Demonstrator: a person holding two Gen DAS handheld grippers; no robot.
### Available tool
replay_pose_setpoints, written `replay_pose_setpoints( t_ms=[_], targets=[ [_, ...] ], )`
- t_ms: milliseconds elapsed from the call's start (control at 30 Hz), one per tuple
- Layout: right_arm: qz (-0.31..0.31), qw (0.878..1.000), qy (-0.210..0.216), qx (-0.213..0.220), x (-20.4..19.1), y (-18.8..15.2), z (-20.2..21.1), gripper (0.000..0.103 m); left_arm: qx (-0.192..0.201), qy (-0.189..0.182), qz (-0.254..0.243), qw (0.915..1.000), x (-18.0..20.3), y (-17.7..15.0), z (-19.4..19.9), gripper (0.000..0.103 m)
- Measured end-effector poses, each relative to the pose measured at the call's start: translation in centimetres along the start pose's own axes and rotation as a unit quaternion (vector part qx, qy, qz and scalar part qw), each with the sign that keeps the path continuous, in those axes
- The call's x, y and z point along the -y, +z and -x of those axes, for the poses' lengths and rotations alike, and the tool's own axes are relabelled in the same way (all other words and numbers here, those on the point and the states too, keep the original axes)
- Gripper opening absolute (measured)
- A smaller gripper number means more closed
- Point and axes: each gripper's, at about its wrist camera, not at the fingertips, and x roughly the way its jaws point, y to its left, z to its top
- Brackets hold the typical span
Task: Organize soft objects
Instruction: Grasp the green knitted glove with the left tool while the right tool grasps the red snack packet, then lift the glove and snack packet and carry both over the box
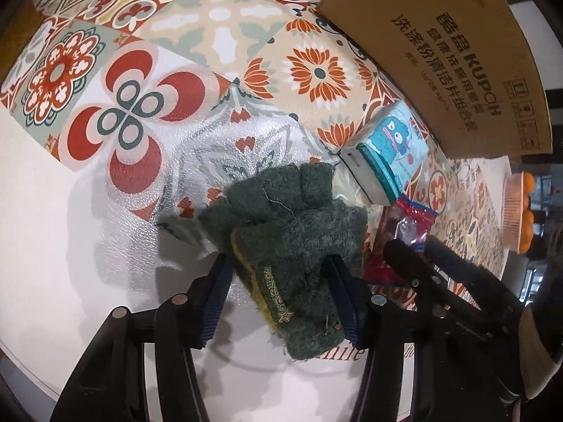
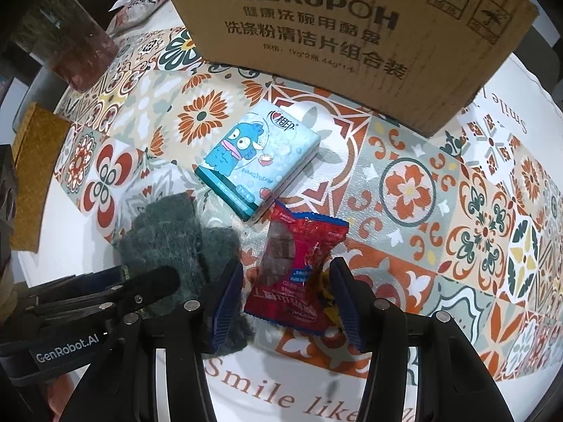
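A dark green knitted glove with a yellow trim lies on the patterned tablecloth, and my left gripper is shut on its cuff end, a blue pad pressing each side. Its finger end points away from me. Just right of it is a red snack packet, crinkled, with my right gripper shut on its lower half. I cannot tell whether the packet is lifted off the cloth. The right gripper's dark fingers show beside the glove in the left wrist view.
A blue tissue pack with a cartoon fish lies just beyond both items. A large cardboard box stands behind it. A basket of oranges sits at the far right, and a mustard-brown pad at the left table edge.
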Motion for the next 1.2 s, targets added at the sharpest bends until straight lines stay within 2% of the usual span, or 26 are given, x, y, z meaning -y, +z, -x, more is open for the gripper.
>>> replay_pose_setpoints(
  t_ms=[200, 333, 400, 467, 633, 767, 1000, 1200],
  targets=[
    [-0.006, 1.000, 0.009, -0.004, -0.1, 0.3, -1.1, 0.052, 0.022, -0.023, -0.009, 0.9994, -0.3, 0.0, 0.2, 0.039],
    [-0.017, 1.000, 0.014, 0.005, -0.1, 0.3, -1.3, 0.051, 0.026, -0.028, -0.014, 0.9992, -0.5, 0.0, 0.2, 0.037],
    [-0.023, 0.999, 0.020, 0.011, 0.1, 0.3, -1.3, 0.049, 0.028, -0.027, -0.018, 0.9991, -0.5, 0.1, 0.2, 0.037],
    [-0.028, 0.999, 0.020, 0.018, 0.4, 0.3, -1.3, 0.038, 0.031, -0.026, -0.023, 0.9989, -0.5, 0.1, 0.3, 0.037],
    [-0.033, 0.999, 0.014, 0.036, 0.6, -0.1, -1.0, 0.035, 0.037, -0.028, -0.037, 0.9982, -0.2, 0.1, 0.1, 0.031],
    [-0.035, 0.998, 0.005, 0.053, 0.1, -0.9, 0.0, 0.034, 0.047, -0.032, -0.053, 0.9970, -0.3, -0.2, 0.6, 0.022],
    [-0.064, 0.994, -0.004, 0.088, 0.1, -3.1, 1.9, 0.033, 0.086, -0.015, -0.098, 0.9914, -0.1, -1.6, 2.2, 0.016],
    [-0.086, 0.990, 0.002, 0.115, -0.3, -4.8, 3.6, 0.033, 0.137, -0.006, -0.138, 0.9810, 0.2, -3.1, 4.4, 0.014]
  ],
)
